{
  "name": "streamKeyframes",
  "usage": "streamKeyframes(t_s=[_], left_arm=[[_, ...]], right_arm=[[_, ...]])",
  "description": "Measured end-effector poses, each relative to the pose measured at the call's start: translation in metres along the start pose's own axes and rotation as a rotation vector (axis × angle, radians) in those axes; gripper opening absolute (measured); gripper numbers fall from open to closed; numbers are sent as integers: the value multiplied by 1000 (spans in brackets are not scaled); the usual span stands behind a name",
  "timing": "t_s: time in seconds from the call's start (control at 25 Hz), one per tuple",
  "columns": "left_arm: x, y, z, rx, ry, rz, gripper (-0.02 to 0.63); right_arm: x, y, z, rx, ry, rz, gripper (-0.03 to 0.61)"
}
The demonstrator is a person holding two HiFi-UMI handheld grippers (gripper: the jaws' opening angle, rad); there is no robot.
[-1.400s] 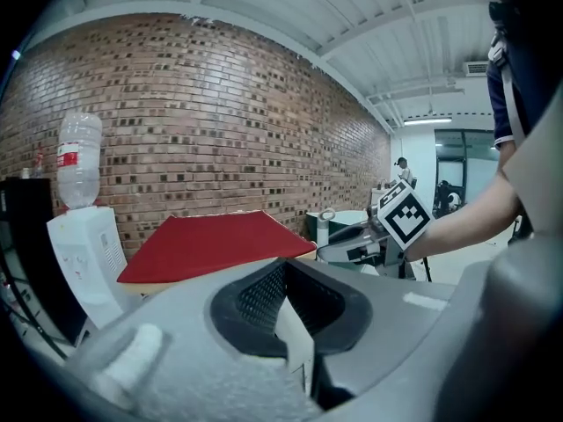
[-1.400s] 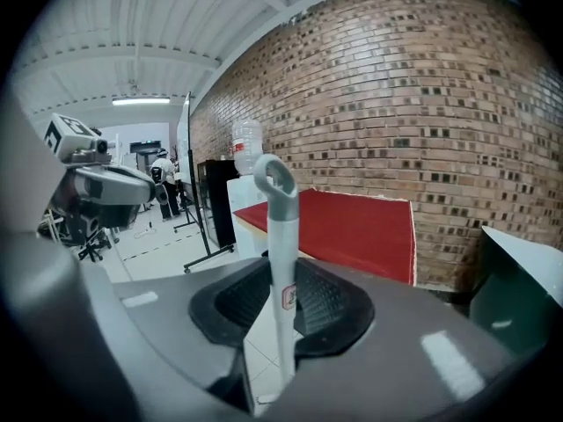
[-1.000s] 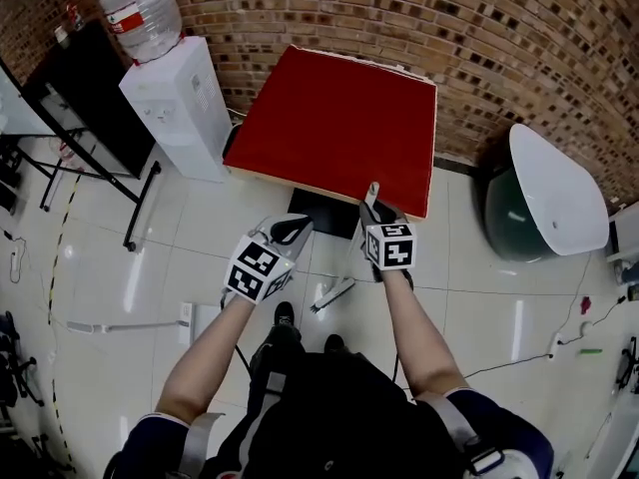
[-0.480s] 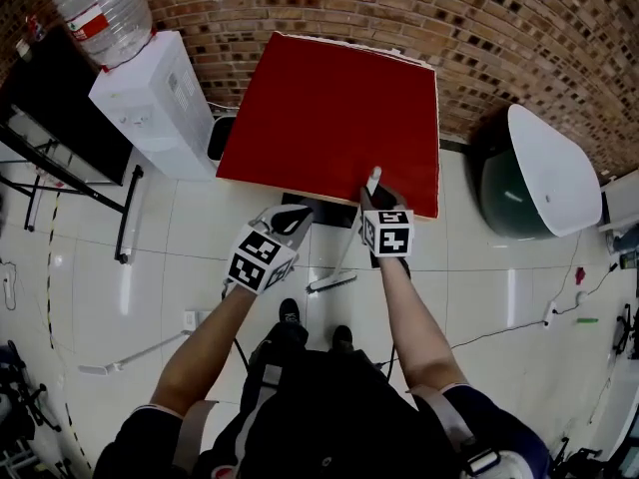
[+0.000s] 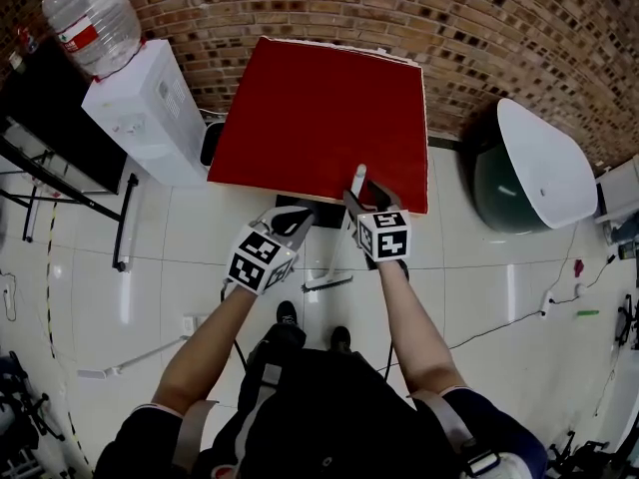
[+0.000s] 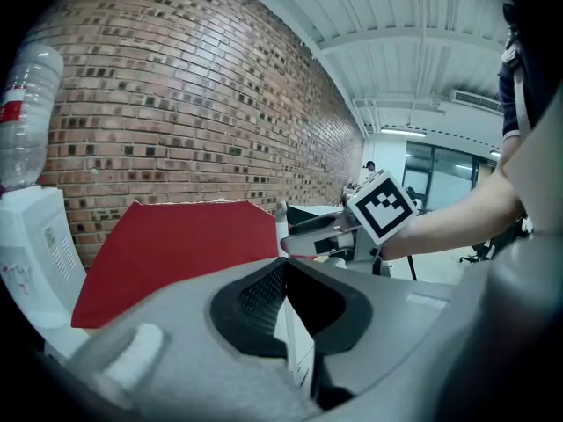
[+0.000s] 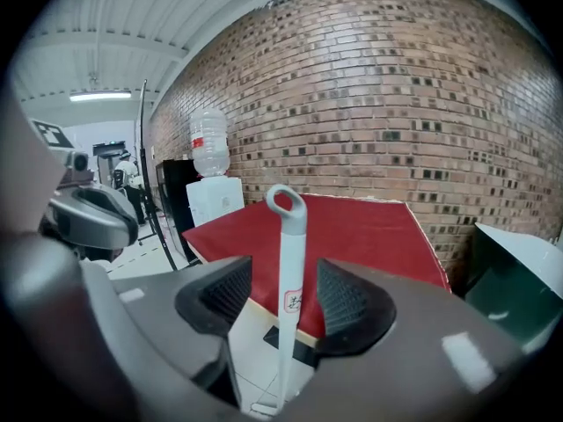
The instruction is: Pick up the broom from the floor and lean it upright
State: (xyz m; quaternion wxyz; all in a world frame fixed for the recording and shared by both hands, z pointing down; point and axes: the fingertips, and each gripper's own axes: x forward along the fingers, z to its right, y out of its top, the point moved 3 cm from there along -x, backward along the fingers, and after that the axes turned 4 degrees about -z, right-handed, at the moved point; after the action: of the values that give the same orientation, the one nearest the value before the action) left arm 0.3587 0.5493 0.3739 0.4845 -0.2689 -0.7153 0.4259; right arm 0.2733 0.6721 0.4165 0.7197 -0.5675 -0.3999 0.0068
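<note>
The broom's white handle (image 5: 355, 186) stands upright, its looped top resting against the front edge of the red table (image 5: 319, 98); its head (image 5: 326, 283) is on the floor tiles. My right gripper (image 5: 361, 202) is around the handle (image 7: 289, 271) near the top, and its jaws are opening, with a gap showing on each side of the handle. My left gripper (image 5: 296, 222) hovers just left of the broom with its pads together and nothing in them. From the left gripper view the handle (image 6: 281, 227) and the right gripper (image 6: 324, 232) show ahead.
A white water dispenser (image 5: 140, 108) stands left of the table, and a black frame (image 5: 60, 158) beyond it. A dark green bin with a white lid (image 5: 534, 178) sits to the right. Brick wall runs behind. Cables lie on the floor (image 5: 519, 317).
The right gripper's jaws have spread apart off the broom handle, which stays leaning on the table edge. Both grippers have drifted slightly toward the table.
</note>
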Motion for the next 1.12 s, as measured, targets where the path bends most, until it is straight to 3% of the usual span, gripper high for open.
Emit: streamKeyframes(t_s=[0.16, 0.48, 0.72, 1.12], left_arm=[[-3, -3, 4, -28, 34, 10, 0], [-18, 14, 45, -55, 101, 75, 0], [-36, 33, 78, -90, 161, 161, 0], [-50, 37, 110, -119, 204, 199, 0]], right_arm=[[-36, -2, -3, 7, 21, 57, 217], [-124, 11, 0, 63, 157, 248, 5], [-173, 22, -12, 40, 289, 328, 5], [-204, 28, -18, 1, 365, 361, 5]])
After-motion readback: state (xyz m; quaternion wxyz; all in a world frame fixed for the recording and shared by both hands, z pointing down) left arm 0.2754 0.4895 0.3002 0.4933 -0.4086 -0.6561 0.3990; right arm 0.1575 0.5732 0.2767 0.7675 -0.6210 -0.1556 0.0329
